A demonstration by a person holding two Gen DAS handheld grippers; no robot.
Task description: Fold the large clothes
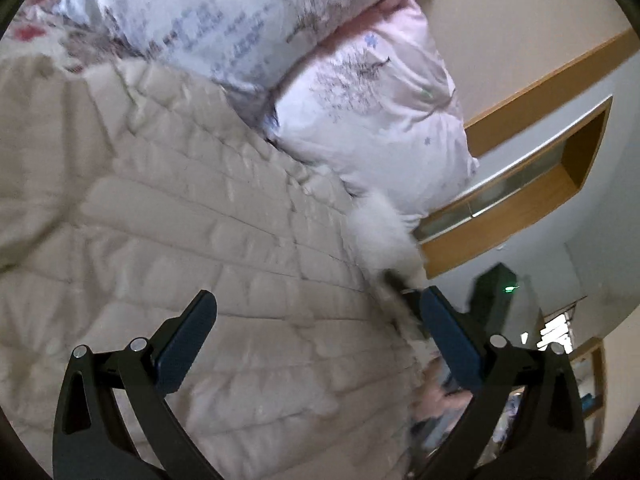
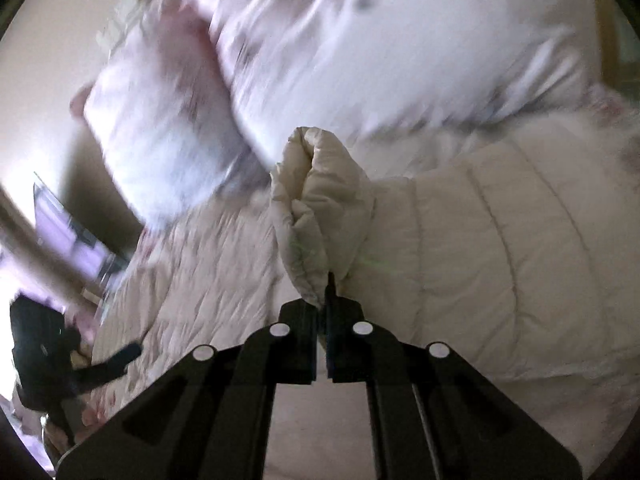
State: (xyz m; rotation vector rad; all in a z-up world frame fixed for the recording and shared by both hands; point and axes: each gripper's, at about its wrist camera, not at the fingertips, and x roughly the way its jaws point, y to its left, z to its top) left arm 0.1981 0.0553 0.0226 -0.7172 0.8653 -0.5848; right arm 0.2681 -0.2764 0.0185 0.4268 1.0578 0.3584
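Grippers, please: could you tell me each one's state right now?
Left gripper: open, holding nothing.
Right gripper: shut on a fold of the cream puffer jacket.

Soft, even daylight in both views, no hard shadows. Right wrist view heavily motion-blurred: pillows smeared into streaks, only jacket cuff near centre sharp. Overexposed glare at left edge, likely window. Left wrist view milder blur, quilted jacket seams soft, pillow print smudged. Fisheye bends shelf lines; dark vignette rings corners.
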